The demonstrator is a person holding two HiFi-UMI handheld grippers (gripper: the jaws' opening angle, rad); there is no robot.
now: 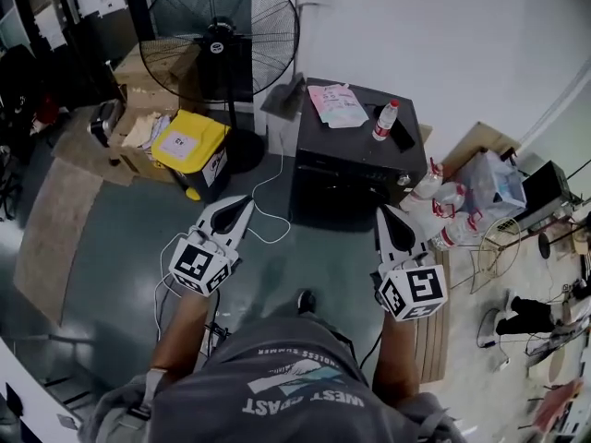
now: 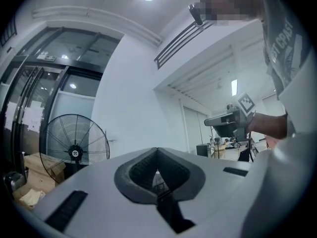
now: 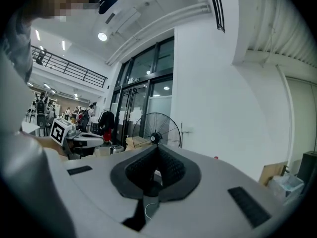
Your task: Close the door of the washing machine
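The washing machine (image 1: 355, 150) is a dark box against the white wall, straight ahead in the head view. Its front face (image 1: 337, 197) is in shadow, and I cannot tell how the door stands. A pink packet (image 1: 337, 104), a small bottle (image 1: 384, 120) and a black remote lie on its top. My left gripper (image 1: 246, 203) hovers over the floor left of the machine's front, jaws shut and empty. My right gripper (image 1: 384, 212) hangs by the front right corner, also shut on nothing. In the gripper views the tips meet on the left gripper (image 2: 157, 150) and on the right gripper (image 3: 157, 148).
A big black floor fan (image 1: 222, 35) stands left of the machine, with a yellow box (image 1: 189, 144) and cardboard boxes (image 1: 148, 81) beside it. A white cable (image 1: 263, 220) loops over the floor. Bottles and bags (image 1: 448, 206) crowd the right; a wooden pallet (image 1: 434, 340) lies near my right arm.
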